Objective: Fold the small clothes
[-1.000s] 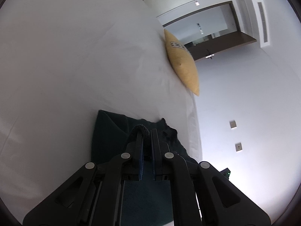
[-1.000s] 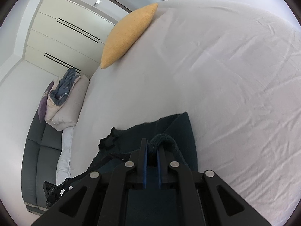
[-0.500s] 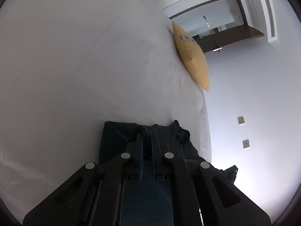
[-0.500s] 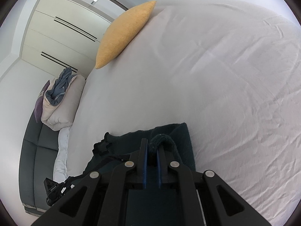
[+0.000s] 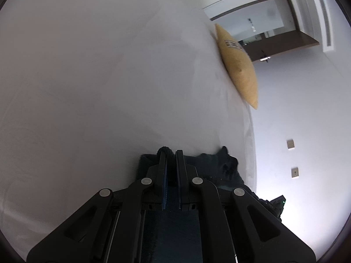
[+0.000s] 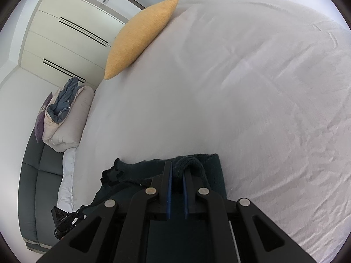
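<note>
Right hand-held gripper [image 6: 177, 171] pinches dark garment [image 6: 210, 175] over white bed [image 6: 241, 87].

Garment [image 6: 204, 171] on bed [image 6: 241, 87], at near edge. Cushion [image 6: 140, 37] on bed's far edge. Sofa [image 6: 37, 175] beside bed, left in right wrist view; folded duvet [image 6: 65, 118] on sofa.

Most of the dark garment [image 5: 210, 166] sits hidden under the left gripper [image 5: 171, 153] body, same under the right gripper [image 6: 177, 166]. Print on yellow cushion [image 5: 238, 65] unreadable (blurred). Grey sofa [image 6: 41, 171] cut by frame edge.
</note>
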`<state>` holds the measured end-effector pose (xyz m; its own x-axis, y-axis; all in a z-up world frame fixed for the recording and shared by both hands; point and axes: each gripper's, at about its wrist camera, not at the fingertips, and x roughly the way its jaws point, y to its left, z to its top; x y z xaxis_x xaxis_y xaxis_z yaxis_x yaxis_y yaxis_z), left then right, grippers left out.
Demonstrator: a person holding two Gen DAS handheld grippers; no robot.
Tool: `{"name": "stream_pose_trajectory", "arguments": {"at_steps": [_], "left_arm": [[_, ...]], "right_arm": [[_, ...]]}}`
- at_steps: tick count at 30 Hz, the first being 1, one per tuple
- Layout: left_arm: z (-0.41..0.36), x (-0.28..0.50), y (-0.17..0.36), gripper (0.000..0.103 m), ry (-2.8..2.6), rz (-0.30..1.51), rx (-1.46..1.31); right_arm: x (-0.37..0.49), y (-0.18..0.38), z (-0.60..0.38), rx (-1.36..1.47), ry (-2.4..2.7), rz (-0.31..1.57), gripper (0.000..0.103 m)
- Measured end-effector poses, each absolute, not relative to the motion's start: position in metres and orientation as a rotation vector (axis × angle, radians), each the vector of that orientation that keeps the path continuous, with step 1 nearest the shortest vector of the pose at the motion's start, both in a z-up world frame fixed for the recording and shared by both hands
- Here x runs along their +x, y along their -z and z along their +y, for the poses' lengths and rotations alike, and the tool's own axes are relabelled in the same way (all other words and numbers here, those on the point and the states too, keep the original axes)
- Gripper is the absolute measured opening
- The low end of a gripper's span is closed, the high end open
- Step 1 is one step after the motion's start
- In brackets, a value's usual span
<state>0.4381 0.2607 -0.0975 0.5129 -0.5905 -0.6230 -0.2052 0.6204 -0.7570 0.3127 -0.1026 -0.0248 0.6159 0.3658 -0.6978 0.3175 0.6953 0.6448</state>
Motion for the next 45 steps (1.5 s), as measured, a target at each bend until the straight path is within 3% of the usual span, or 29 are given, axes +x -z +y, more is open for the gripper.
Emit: {"name": "stream_pose_trajectory", "arguments": {"at_steps": [11, 14, 16, 17, 21, 26, 35, 36, 40, 42, 45], "left_arm": [[0.275, 0.443, 0.089, 0.007, 0.179, 0.962, -0.921], [0.265, 0.435, 0.069, 0.007, 0.19, 0.931, -0.85], [0.246, 0.43, 0.052, 0.007, 0.24, 0.923, -0.789], [0.231, 0.428, 0.046, 0.007, 0.271, 0.924, -0.749], [0.176, 0.422, 0.034, 0.007, 0.384, 0.93, -0.602], [0.142, 0.416, 0.056, 0.007, 0.363, 0.985, -0.464], [0.179, 0.385, 0.094, 0.007, 0.299, 0.974, -0.579], [0.18, 0.383, 0.094, 0.007, 0.295, 0.97, -0.572], [0.19, 0.373, 0.099, 0.007, 0.284, 0.953, -0.593], [0.194, 0.369, 0.102, 0.007, 0.278, 0.939, -0.599], [0.2, 0.355, 0.102, 0.007, 0.256, 0.907, -0.612]], "right_arm": [[0.317, 0.041, -0.106, 0.897, -0.01, 0.945, 0.011], [0.319, 0.041, -0.109, 0.926, -0.019, 0.926, 0.024], [0.318, 0.036, -0.108, 0.92, -0.02, 0.908, 0.04], [0.317, 0.032, -0.109, 0.922, -0.021, 0.891, 0.042], [0.308, 0.018, -0.117, 0.91, 0.029, 0.839, 0.044], [0.293, -0.004, -0.116, 0.866, 0.004, 0.796, 0.046], [0.313, 0.017, -0.031, 0.752, -0.23, 0.971, 0.046], [0.315, 0.024, -0.031, 0.758, -0.206, 0.983, 0.043], [0.313, 0.04, -0.056, 0.847, -0.105, 0.95, 0.009], [0.31, 0.043, -0.069, 0.838, -0.052, 0.938, 0.0], [0.305, 0.047, -0.083, 0.841, -0.027, 0.904, 0.0]]}}
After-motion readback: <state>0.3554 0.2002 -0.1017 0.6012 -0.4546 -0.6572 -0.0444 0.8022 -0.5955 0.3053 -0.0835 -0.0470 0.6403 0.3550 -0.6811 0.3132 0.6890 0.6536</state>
